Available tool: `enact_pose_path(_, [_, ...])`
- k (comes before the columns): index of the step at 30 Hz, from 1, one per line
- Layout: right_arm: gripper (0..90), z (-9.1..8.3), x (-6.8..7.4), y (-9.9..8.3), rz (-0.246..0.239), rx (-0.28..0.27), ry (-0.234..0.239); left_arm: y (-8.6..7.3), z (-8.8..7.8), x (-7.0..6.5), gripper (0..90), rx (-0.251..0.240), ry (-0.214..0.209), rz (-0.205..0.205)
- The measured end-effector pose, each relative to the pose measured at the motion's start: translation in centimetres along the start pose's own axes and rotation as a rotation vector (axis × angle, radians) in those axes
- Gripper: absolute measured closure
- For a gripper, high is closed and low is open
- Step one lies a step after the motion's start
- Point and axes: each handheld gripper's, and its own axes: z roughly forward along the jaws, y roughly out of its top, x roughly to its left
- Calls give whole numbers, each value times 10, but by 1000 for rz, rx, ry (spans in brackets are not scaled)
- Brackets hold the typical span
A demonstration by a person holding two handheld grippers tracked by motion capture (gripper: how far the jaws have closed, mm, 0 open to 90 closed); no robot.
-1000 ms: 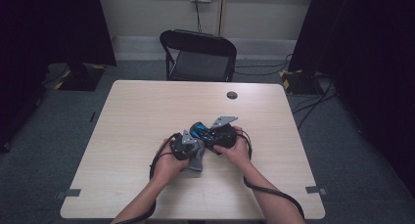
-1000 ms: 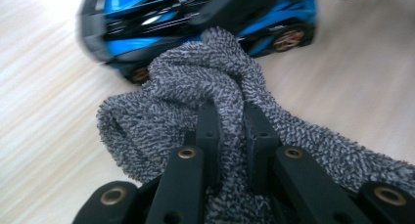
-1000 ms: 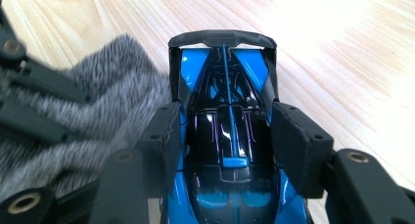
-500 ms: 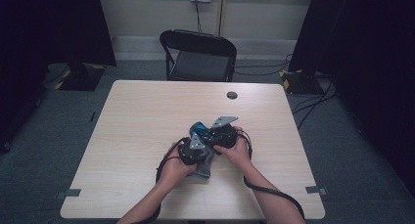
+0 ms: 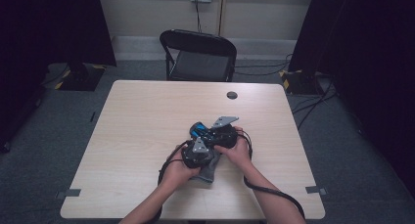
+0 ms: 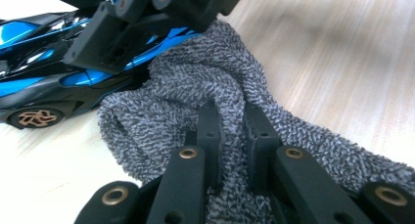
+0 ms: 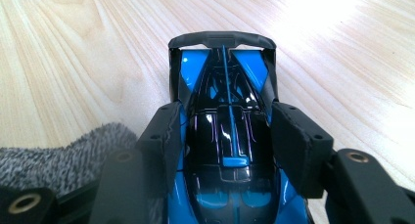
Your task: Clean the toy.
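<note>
A glossy blue-and-black toy car is lying lengthwise between the gripping right tongs, its spoiler end pointing away; the left tongs are pinching a grey cloth tight

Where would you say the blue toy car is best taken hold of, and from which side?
Across its flanks at mid-body, coming in from above along its length, probably. The blue toy car is long and narrow, its sides near parallel there, so flat pads seat well. The right hand-held gripper already clamps it so, short of the rear wing, which looks thin.
</note>
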Motion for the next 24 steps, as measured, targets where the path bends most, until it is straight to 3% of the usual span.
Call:
enact_pose_path(8, [467, 0, -2, -2, 6, -17, 8, -1, -12, 0, 800, -13, -11, 18])
enact_pose_path(14, [468, -1, -1, -3, 6, -15, 6, -5, -32, 9, 800, -33, 24, 24])
enact_pose_path(20, [468, -2, -1, -4, 9, -14, 4, -14, -51, 27, 799, -36, 74, -11])
enact_pose_path(24, [468, -3, -1, -4, 11, -15, 5, -26, -61, 44, 799, -46, 122, -74])
